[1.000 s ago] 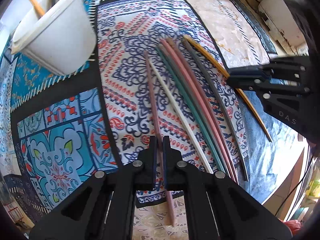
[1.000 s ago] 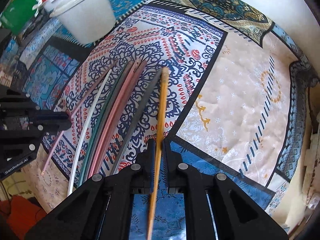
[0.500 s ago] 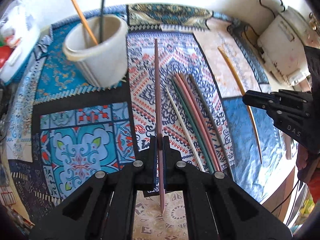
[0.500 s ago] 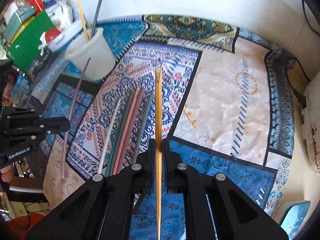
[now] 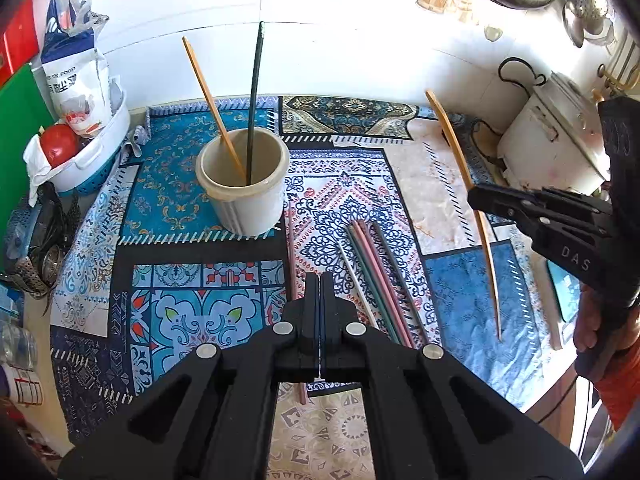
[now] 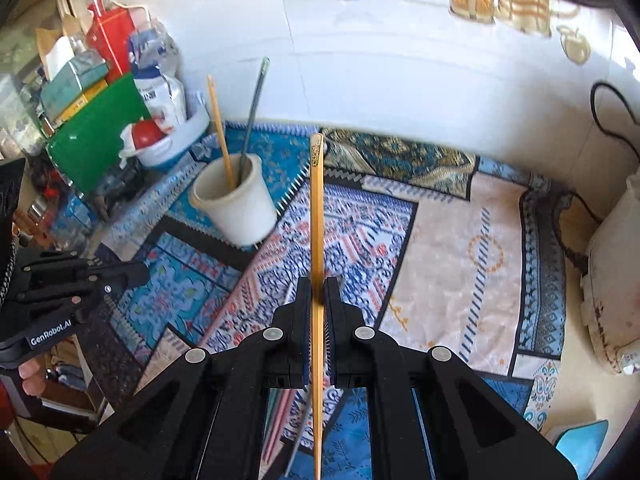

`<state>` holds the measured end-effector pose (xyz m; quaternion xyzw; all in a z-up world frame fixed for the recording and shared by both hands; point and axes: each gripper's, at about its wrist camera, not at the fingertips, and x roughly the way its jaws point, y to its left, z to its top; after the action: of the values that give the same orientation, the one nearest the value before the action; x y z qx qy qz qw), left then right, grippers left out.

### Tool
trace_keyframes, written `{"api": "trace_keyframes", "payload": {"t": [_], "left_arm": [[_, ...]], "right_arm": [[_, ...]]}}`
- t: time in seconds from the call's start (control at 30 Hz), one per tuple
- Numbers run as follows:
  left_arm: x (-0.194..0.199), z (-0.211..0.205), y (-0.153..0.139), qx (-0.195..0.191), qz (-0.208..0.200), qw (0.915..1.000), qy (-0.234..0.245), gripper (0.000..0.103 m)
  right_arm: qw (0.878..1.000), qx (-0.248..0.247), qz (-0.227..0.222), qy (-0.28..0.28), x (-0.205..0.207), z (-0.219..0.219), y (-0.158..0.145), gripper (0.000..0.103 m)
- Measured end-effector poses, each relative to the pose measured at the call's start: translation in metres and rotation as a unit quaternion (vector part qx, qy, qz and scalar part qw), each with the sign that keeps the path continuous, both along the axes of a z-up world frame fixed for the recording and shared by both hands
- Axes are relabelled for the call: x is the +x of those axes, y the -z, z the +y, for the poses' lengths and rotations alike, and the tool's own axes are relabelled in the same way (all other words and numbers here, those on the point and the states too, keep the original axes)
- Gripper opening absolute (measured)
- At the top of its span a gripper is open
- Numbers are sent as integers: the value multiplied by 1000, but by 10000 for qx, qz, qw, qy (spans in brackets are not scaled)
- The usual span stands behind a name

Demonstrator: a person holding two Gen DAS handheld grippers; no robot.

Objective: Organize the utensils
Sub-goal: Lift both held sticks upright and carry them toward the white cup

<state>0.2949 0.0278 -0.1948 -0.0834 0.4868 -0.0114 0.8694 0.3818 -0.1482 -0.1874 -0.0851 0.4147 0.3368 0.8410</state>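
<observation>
1. A person's right gripper point(image 6: 318, 285) holds a yellow chopstick point(image 6: 316, 208) clear of the desk, its fingers point(image 6: 335, 304) pinching the stick low on its length, tip aimed past the white cup point(image 6: 236, 212) near the desk's far edge.
2. The left gripper point(image 5: 320, 285) hovers with fingers point(image 5: 330, 304) pressed together, nothing visible between them; a pink chopstick point(image 5: 293, 268) lies on the patterned cloth point(image 5: 192, 316) just beside them.
3. More loose chopsticks point(image 5: 376, 272) wait mid-desk.
4. Risk: held so low, the long stick may swivel in the pinch, miss the rim, knock the two sticks already standing inside, or tip the cup.
</observation>
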Motion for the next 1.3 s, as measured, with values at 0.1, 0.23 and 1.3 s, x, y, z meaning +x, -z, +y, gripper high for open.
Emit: {"api": "trace_keyframes", "payload": {"t": [0.1, 0.23, 1.3], "left_arm": [[8, 4, 11, -76, 281, 9996, 67, 0], [26, 5, 44, -60, 759, 9970, 153, 12], [79, -1, 112, 96, 1304, 9899, 541, 3]], "right_arm": [[9999, 110, -73, -8, 0, 6, -8, 5], [9995, 261, -153, 44, -1, 11, -16, 5], [9980, 332, -432, 317, 21, 38, -25, 5]]}}
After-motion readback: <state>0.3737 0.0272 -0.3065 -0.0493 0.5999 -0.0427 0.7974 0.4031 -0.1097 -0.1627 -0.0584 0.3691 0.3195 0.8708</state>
